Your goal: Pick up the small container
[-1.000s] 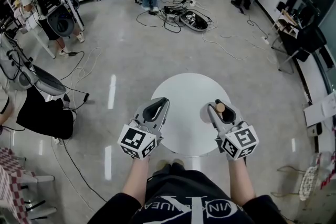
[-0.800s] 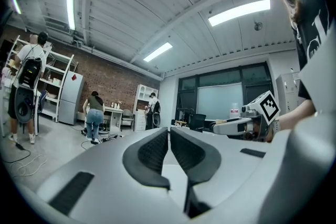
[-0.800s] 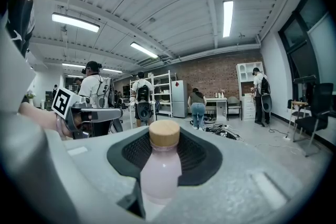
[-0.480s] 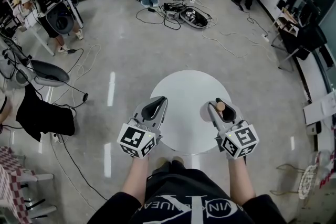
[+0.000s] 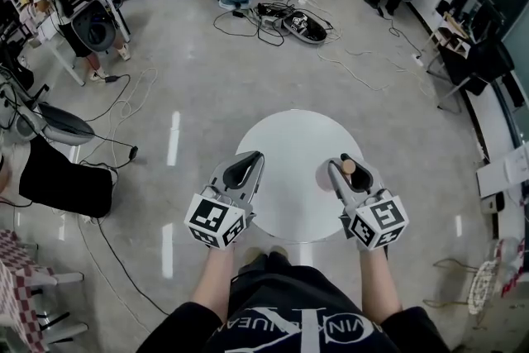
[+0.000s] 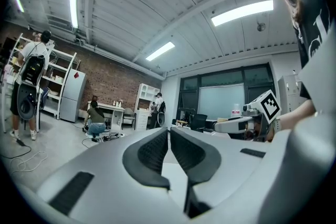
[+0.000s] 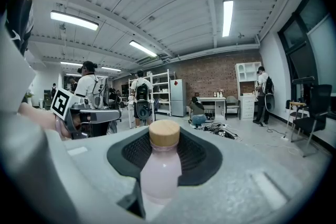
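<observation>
Small container (image 7: 160, 168), pink with a wooden cap, is kept clamped upright by the right gripper (image 5: 345, 164) at the white table's (image 5: 293, 140) 3 o'clock edge; no shift is seen since a second ago. The left gripper (image 5: 248, 165) is held closed and empty at 9 o'clock. The grasp is judged secured, so only lifting remains.

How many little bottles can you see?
1. The small pink bottle with a tan cap is gripped by the right gripper, over the right side of the round white table. Any on the far shelves are too small to tell.

Small container (image 7: 160, 165) in right gripper (image 7: 160, 140), over table (image 5: 289, 145)
</observation>
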{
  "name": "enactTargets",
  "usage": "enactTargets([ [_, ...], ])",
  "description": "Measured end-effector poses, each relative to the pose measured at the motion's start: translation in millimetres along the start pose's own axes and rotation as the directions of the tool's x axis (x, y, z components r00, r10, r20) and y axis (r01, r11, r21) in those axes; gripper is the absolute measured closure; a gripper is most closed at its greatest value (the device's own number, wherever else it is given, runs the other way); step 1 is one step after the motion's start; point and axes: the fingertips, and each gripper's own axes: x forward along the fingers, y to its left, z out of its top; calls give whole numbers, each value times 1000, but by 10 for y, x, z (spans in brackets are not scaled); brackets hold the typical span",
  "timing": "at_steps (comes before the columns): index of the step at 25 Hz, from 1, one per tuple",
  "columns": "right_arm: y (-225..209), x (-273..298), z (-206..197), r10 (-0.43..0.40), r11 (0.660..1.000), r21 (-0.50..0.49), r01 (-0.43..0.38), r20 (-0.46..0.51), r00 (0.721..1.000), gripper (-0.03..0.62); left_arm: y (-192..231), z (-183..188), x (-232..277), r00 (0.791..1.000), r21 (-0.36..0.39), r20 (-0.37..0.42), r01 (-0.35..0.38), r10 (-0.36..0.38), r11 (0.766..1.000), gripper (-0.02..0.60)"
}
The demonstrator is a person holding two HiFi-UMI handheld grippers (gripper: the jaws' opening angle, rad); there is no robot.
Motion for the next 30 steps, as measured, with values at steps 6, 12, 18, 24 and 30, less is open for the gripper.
enactTargets([
  [6,-12,24,7,1,1000,-1,-1,-10,1000,465,17,-11,15,1000,-8,-7,-2,1,1000,558],
  [12,-39,48,33,0,1000,-2,0,-13,1000,465,34,-11,41,1000,-13,-12,-5,5,1000,558],
  [18,-6,63,7,-2,1000,-2,2,-14,1000,465,58,-33,15,1000,-15,-12,-4,4,1000,558],
  [24,-25,79,-8,-7,1000,-3,7,-21,1000,465,78,-55,38,1000,-21,-16,-2,2,1000,558],
  [30,-31,83,-22,-9,1000,-5,9,-29,1000,465,82,-63,57,1000,-25,-17,1,-1,1000,558],
])
